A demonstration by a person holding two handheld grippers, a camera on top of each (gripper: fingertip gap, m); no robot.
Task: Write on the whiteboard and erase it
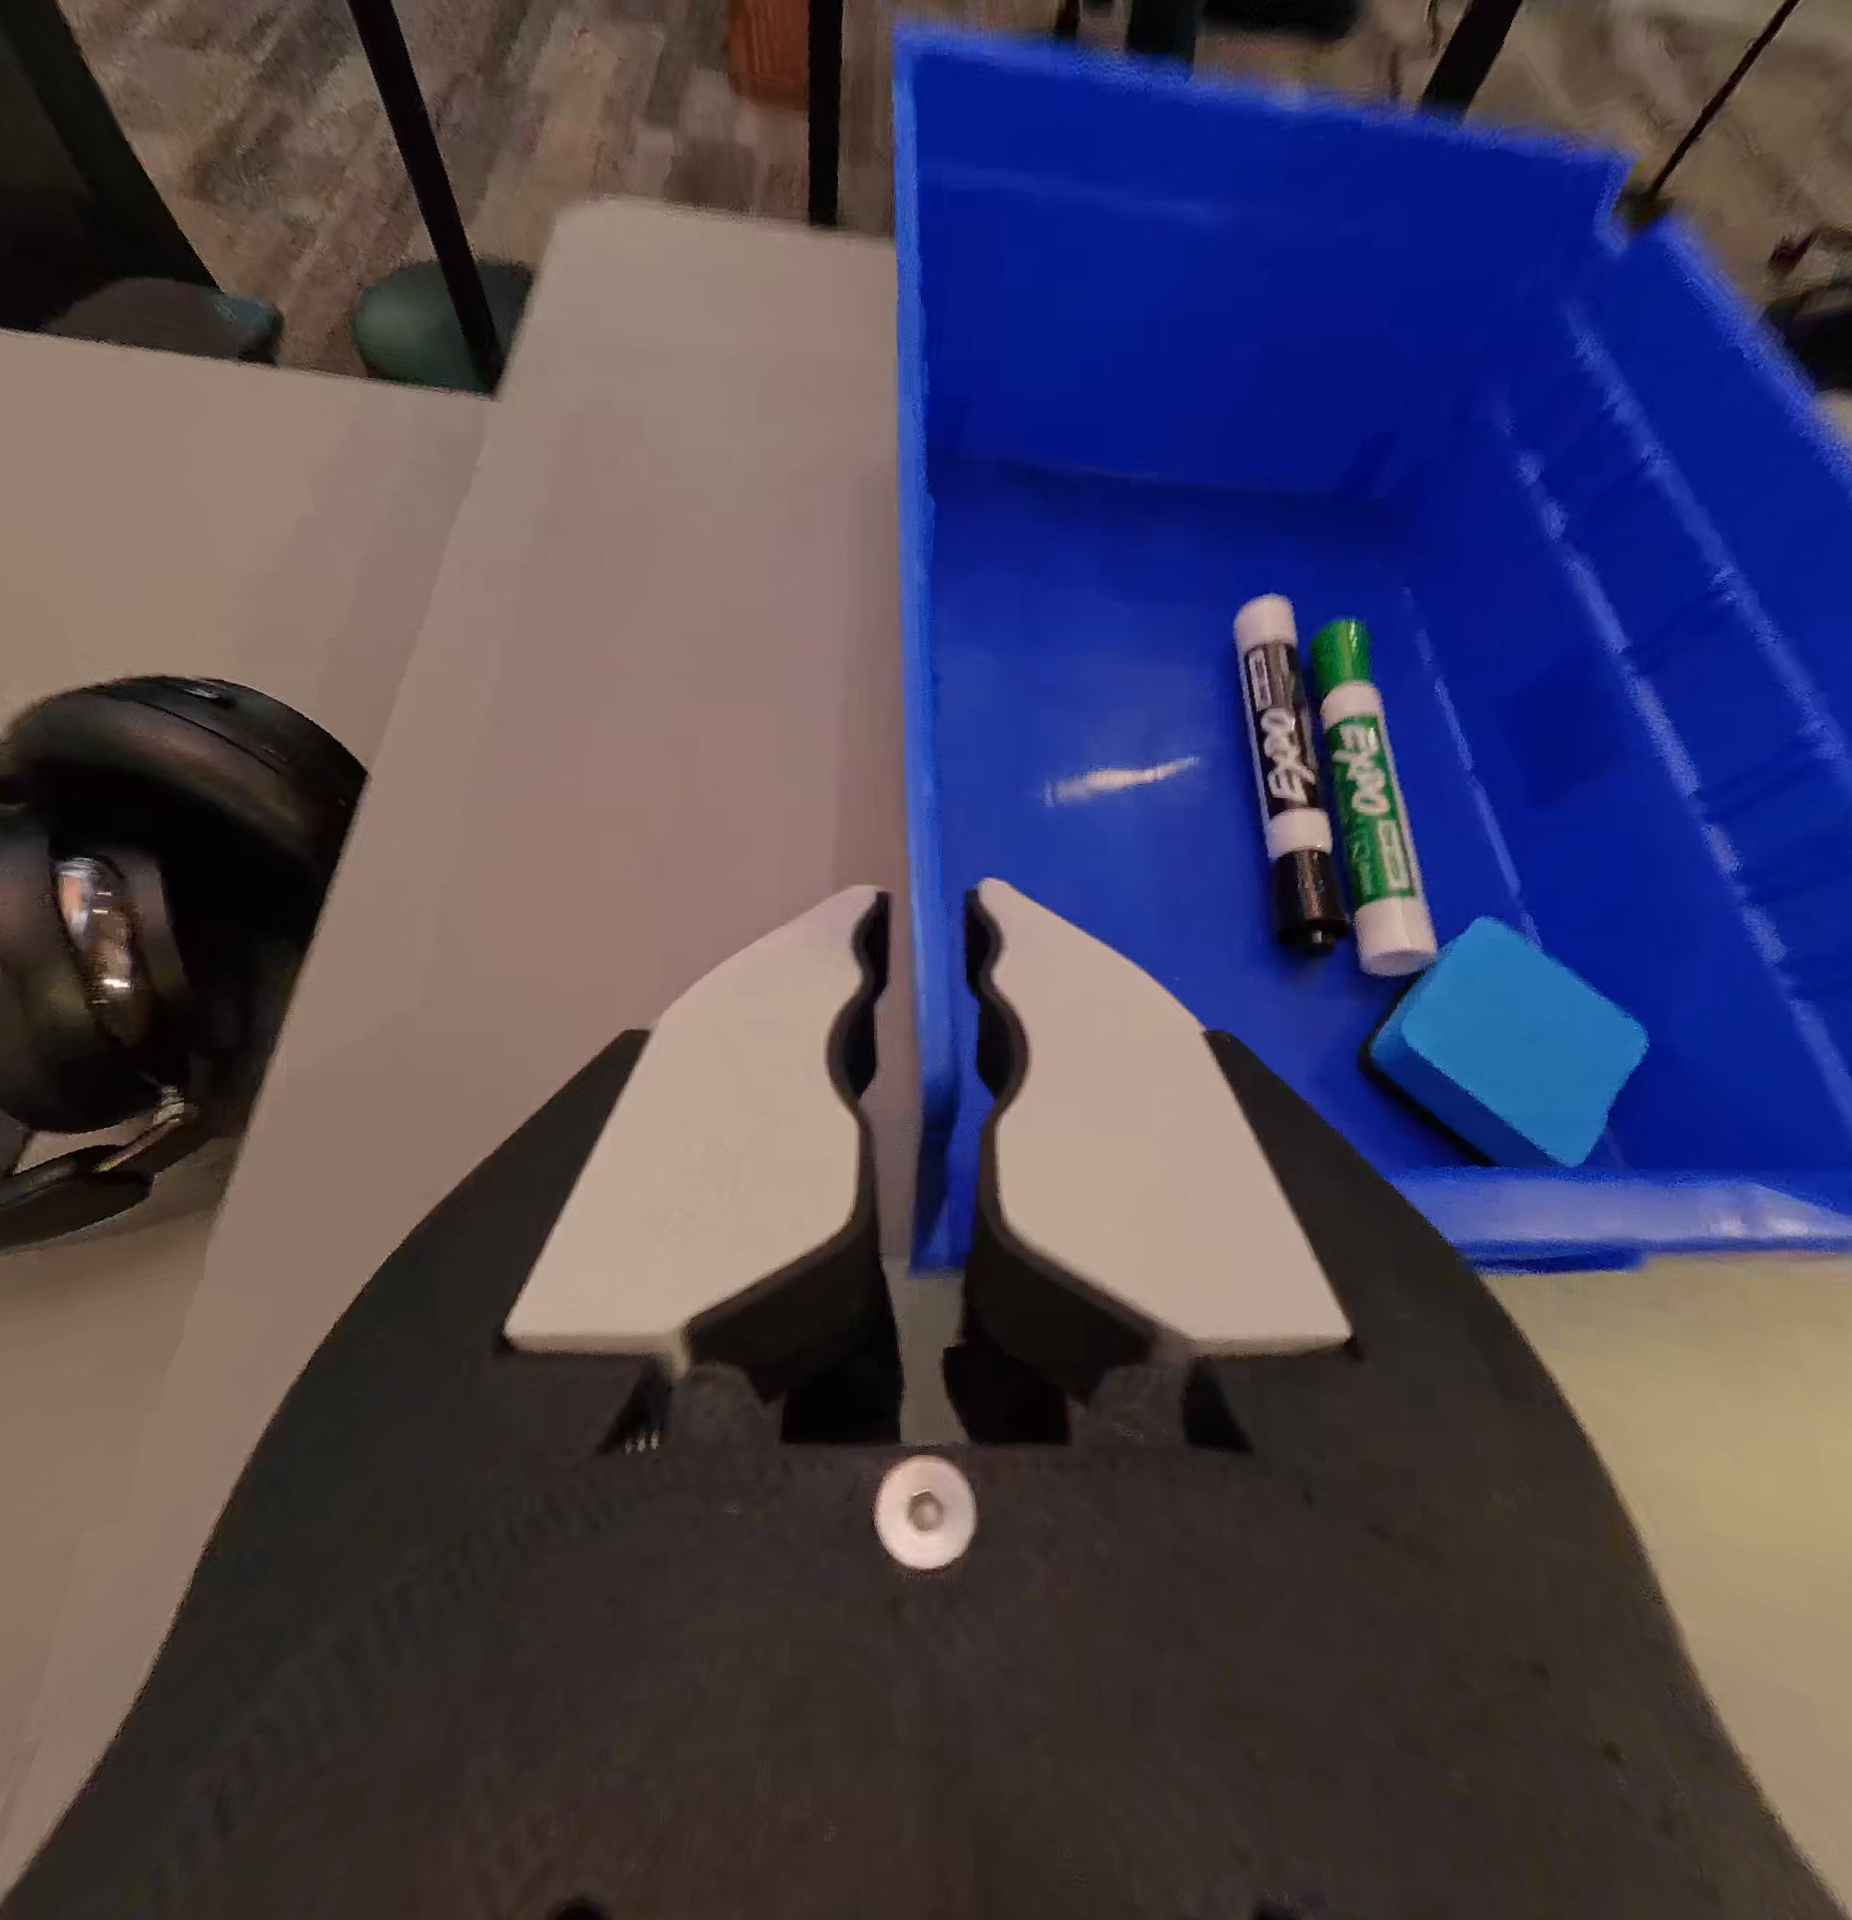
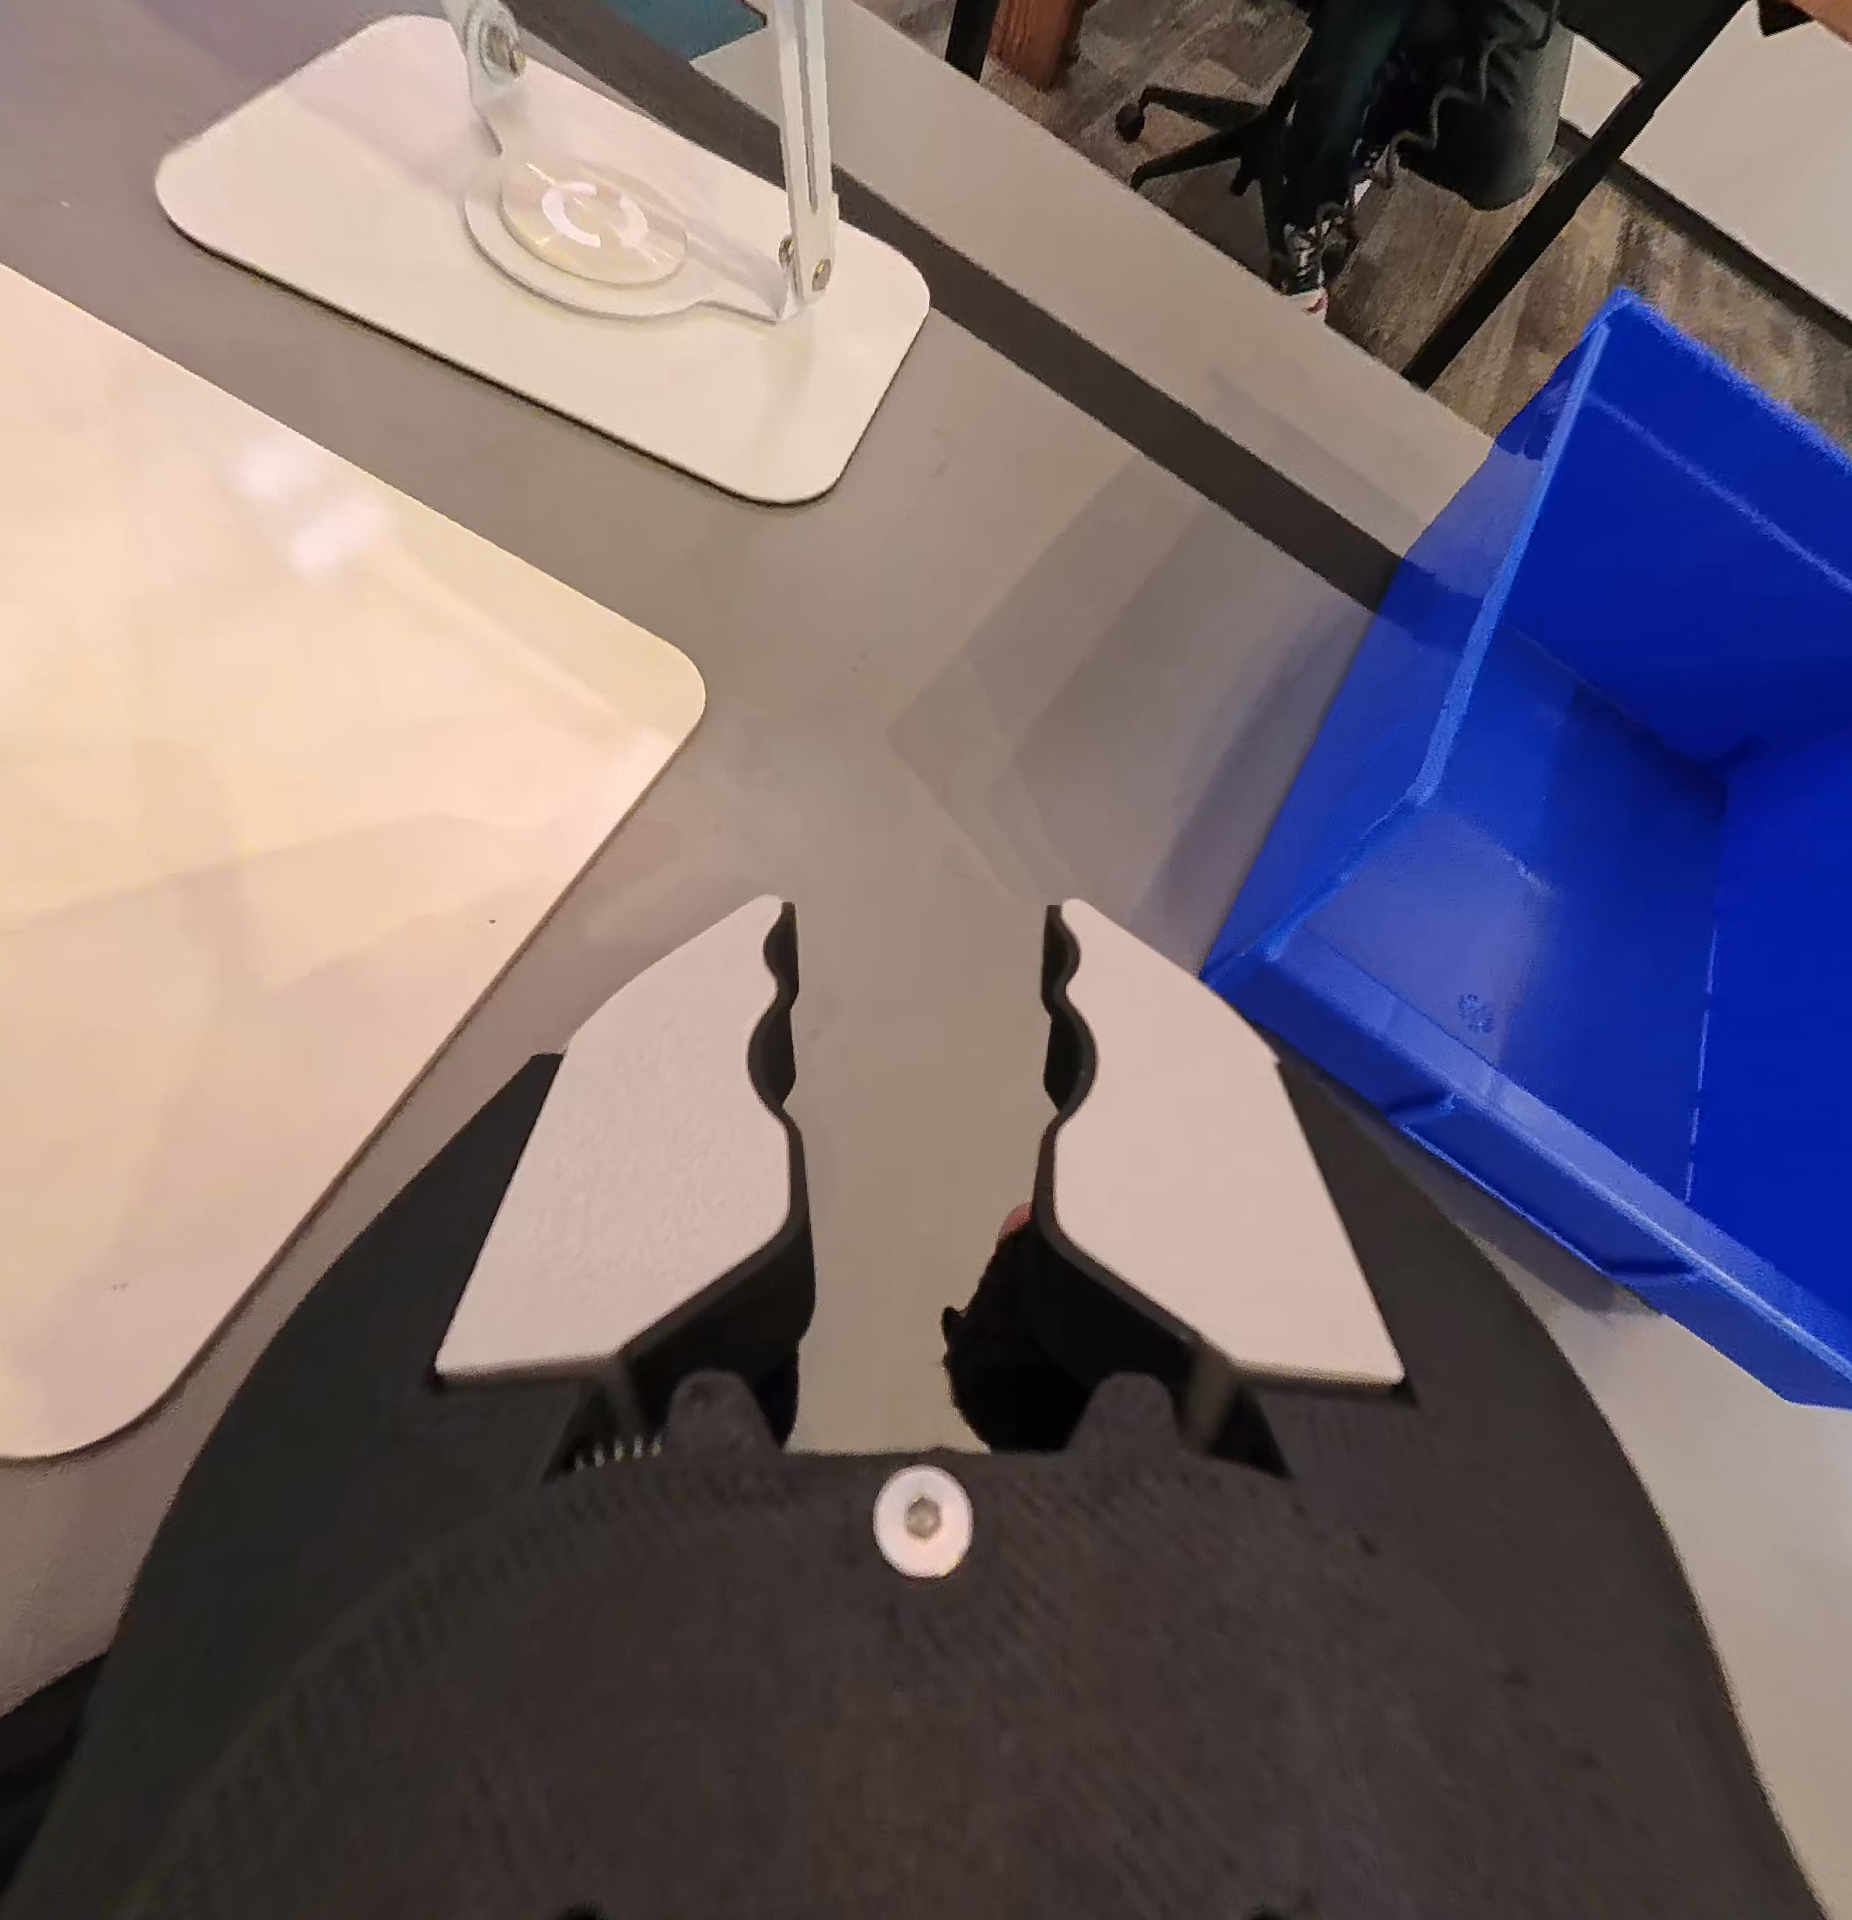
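Both grippers held bare above the bench.
Left gripper (image 1: 926, 909) fingers are narrowly parted over the blue bin (image 1: 1161, 343) wall; right gripper (image 2: 920, 920) fingers are spread wide.

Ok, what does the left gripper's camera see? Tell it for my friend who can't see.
A blue bin holds a black marker, a green marker and a blue eraser. The empty left gripper, slightly open, hovers by its near corner.
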